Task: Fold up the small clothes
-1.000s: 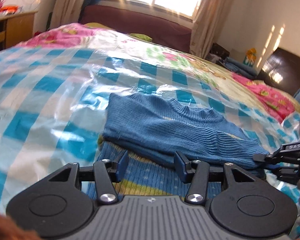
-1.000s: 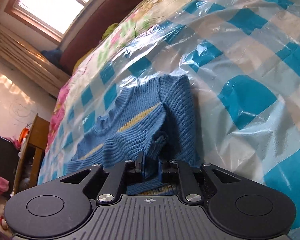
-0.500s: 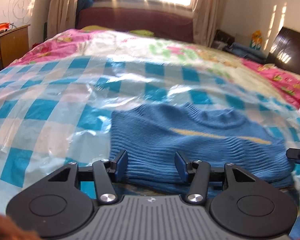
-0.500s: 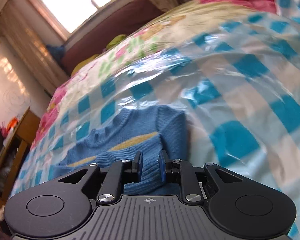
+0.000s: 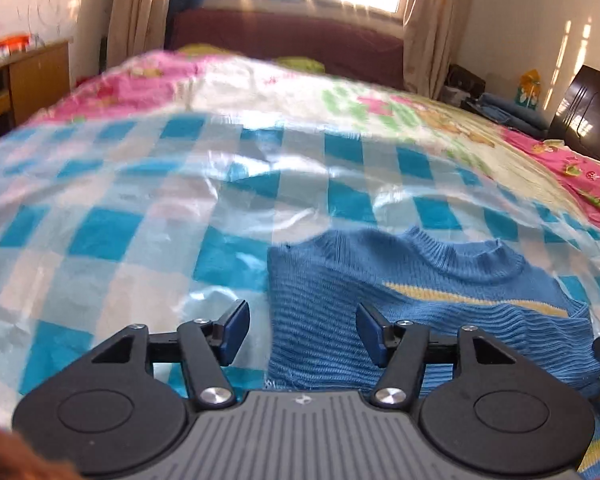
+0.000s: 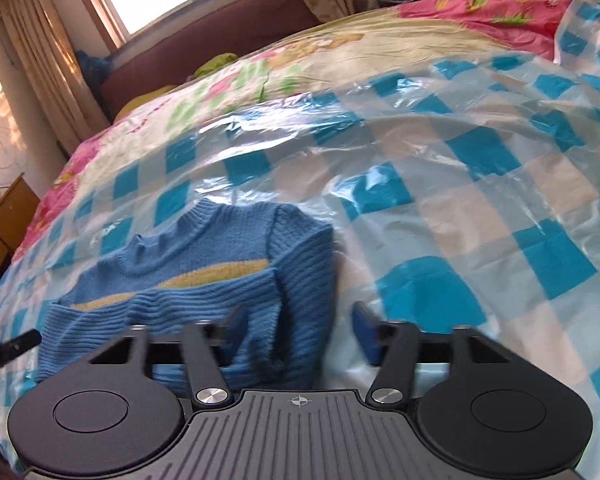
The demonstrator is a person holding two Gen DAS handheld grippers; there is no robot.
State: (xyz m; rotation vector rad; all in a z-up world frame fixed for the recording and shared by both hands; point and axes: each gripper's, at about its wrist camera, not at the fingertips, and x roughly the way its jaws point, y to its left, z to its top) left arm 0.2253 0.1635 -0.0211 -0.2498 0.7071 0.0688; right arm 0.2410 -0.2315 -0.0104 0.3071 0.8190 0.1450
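Note:
A small blue knit sweater [image 5: 420, 304] with a yellow stripe lies folded on the bed, collar away from me. My left gripper [image 5: 304, 332] hovers over its left edge with its jaws opening. That edge lies between the blue pads [image 5: 236, 330], which do not press on it. My right gripper [image 6: 300, 332] is at the right side of the sweater [image 6: 220, 280], its jaws also opening. The folded-in sleeve lies loose between them, free of the pads. Each wrist view shows a black tip of the other gripper at its edge.
A blue-and-white checked plastic sheet [image 5: 140, 240] covers the bed over a floral quilt [image 5: 380, 108]. A maroon headboard [image 5: 292, 44] stands under the sunlit window. A wooden desk [image 5: 36, 76] is at the left and a dark cabinet [image 5: 584, 108] at the right.
My right gripper has let go of the folded sleeve and its jaws have spread wide. My left gripper has slid left to the sweater's edge, its jaws a little wider.

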